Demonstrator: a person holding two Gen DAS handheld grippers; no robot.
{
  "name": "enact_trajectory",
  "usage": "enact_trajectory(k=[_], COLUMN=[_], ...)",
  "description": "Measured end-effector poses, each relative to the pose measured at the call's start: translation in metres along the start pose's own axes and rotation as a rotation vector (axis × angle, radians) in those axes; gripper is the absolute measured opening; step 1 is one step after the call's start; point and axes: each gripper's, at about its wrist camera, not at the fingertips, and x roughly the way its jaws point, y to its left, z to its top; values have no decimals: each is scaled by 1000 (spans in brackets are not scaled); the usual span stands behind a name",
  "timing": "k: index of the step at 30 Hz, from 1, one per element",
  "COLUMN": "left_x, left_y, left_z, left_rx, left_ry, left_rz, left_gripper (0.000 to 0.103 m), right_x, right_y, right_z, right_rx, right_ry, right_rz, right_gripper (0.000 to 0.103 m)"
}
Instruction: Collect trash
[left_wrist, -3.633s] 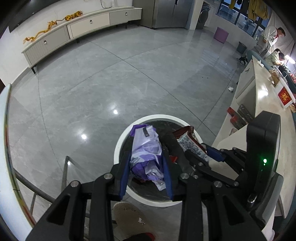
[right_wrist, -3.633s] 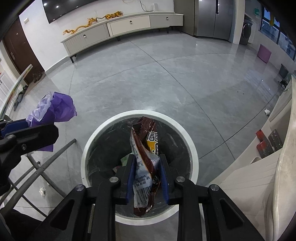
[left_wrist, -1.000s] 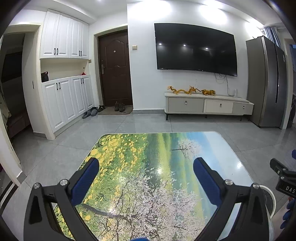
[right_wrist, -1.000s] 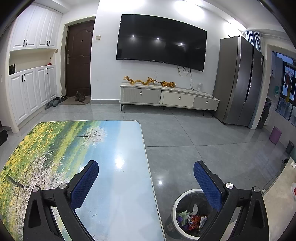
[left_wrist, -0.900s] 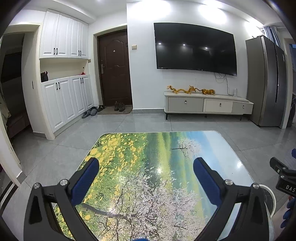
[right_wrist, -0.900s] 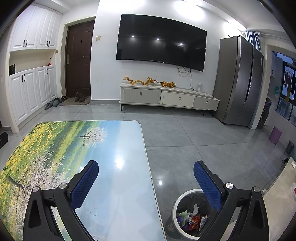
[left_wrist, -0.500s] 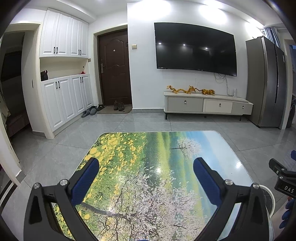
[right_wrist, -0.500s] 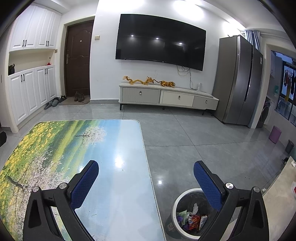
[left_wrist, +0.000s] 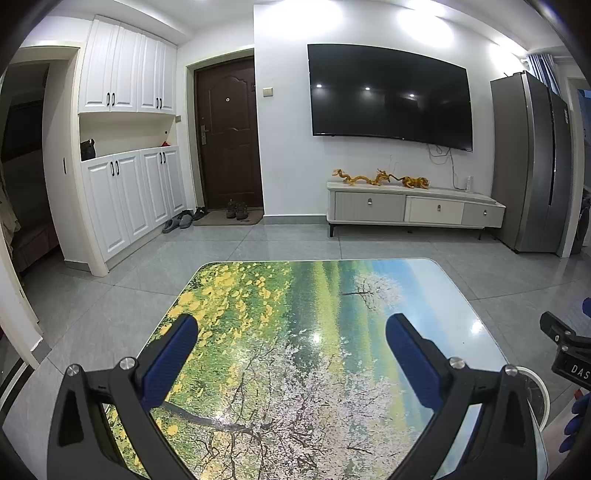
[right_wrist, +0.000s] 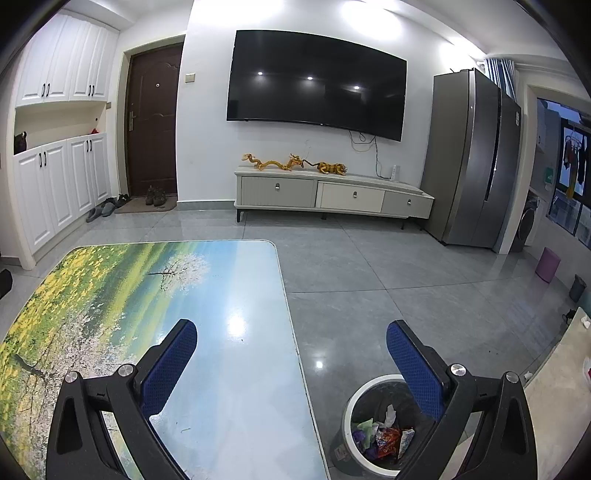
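Both tongs are up and level over the worktop (left_wrist: 295, 332) now, and both are empty. The left tongs (left_wrist: 291, 354) gape wide with nothing between the blue pads, and the right tongs (right_wrist: 291, 358) are spread just as far, also holding nothing. A few seconds back it was a different story: the left had a purple bag pinched over the bin, the right a red snack wrapper. Both loads are gone from the pads, and over the last second neither view has shifted to speak of.

Where did the trash go? Look down past the right tongs: the bin (right_wrist: 354, 398) stands on the floor just beside the worktop's right edge, and in it sits a heap of wrappers (right_wrist: 380, 435), purple, red and white among them (that looks like our two pieces, delivered).

The printed worktop shows no litter on the part these views cover; only small specks, too small to call. Its near end is hidden behind the tongs.

My read: the drop is done, and with nothing left to pick up in sight, the collecting looks finished or very nearly so.
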Motion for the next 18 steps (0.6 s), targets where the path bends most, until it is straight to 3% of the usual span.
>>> enact_trajectory(k=[18], left_x=[2], left_y=[0], left_z=[-3], left_rx=[-12], left_ry=[22], left_rz=[-16], left_gripper=[102], right_x=[3], right_y=[-2], right_z=[0], right_rx=[3], right_ry=[10], right_rz=[-1], right_gripper=[103])
